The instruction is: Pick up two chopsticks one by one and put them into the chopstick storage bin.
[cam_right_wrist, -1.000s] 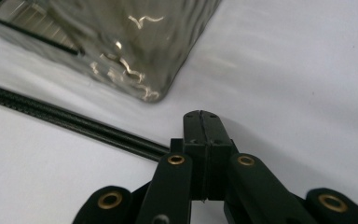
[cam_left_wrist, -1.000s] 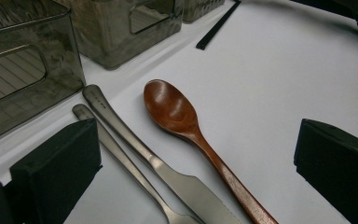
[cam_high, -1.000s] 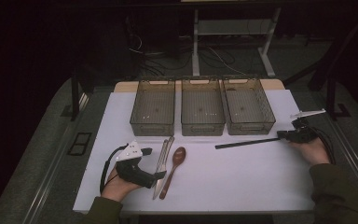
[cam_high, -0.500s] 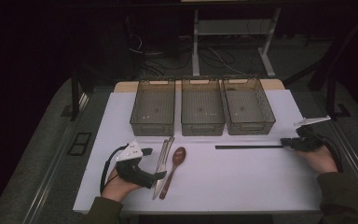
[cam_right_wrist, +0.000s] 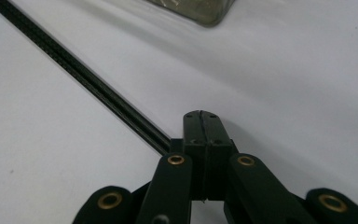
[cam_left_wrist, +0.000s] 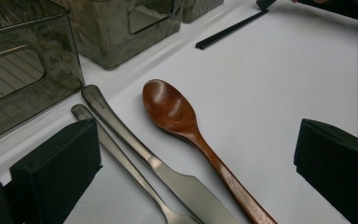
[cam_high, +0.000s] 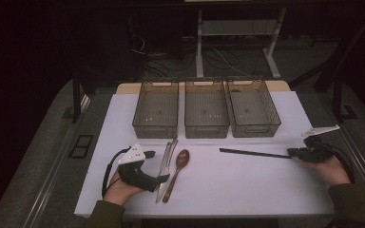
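Note:
A thin black chopstick (cam_high: pixel 254 153) (cam_right_wrist: pixel 88 77) lies on the white tabletop right of centre. Its right end runs in under the jaws of my right gripper (cam_high: pixel 292 152) (cam_right_wrist: pixel 201 116), which is shut on it. A brown wooden spoon (cam_high: pixel 178 166) (cam_left_wrist: pixel 177 112), a steel knife (cam_high: pixel 166 164) (cam_left_wrist: pixel 168 175) and a steel fork (cam_left_wrist: pixel 121 163) lie side by side at the front left. My left gripper (cam_high: pixel 158 167) (cam_left_wrist: pixel 196 140) rests low over them, open, with jaws on either side of the cutlery and touching none of it. The chopstick's far end (cam_left_wrist: pixel 228 30) shows beyond the spoon.
Three smoky see-through bins (cam_high: pixel 155 130) (cam_high: pixel 206 129) (cam_high: pixel 254 128) stand in a row at the back of the white tabletop (cam_high: pixel 228 190). The first bin's wall (cam_left_wrist: pixel 23 79) is close to the left jaw. Dark floor and table legs lie beyond.
My right gripper has moved right and toward the front edge, swinging the chopstick's right end with it while the left end stayed put. The left gripper has not moved.

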A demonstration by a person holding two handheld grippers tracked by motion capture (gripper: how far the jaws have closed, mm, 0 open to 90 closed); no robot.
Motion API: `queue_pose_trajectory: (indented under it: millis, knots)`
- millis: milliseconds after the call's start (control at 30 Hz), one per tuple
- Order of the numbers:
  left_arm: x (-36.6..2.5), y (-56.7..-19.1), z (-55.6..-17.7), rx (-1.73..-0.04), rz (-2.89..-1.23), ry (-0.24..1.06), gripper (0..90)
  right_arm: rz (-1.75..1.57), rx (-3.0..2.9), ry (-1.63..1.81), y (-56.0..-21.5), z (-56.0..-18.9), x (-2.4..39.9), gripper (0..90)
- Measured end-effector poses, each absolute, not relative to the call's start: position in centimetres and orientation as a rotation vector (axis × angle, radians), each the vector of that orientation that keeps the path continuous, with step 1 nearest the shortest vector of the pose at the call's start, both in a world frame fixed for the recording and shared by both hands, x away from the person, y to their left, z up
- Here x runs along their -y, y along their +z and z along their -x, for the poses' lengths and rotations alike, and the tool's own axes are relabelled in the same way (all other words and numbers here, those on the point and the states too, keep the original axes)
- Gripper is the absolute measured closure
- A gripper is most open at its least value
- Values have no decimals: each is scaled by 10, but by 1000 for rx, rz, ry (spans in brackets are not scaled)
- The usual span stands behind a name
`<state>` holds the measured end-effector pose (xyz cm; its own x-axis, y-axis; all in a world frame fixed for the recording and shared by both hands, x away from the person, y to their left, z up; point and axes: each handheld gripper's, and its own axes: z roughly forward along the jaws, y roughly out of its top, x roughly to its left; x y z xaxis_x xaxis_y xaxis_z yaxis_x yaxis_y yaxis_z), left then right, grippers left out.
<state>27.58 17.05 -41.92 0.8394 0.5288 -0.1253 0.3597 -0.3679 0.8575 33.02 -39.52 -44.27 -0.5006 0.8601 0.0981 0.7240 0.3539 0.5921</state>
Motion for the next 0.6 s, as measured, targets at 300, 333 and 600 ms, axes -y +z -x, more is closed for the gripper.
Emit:
queue_pose_trajectory:
  millis: [300, 333, 600]
  knots:
    - [-171, -419, -276, -652, -1997, 212, 0, -1399, -2420, 859, -442, -315, 393, 889]
    - [-171, -419, -275, -658, -1994, 210, 0, -1400, -2425, 859, -441, -313, 393, 888]
    - [-170, -420, -276, -654, -1999, 207, 0, -1382, -2448, 862, -441, -300, 393, 888]
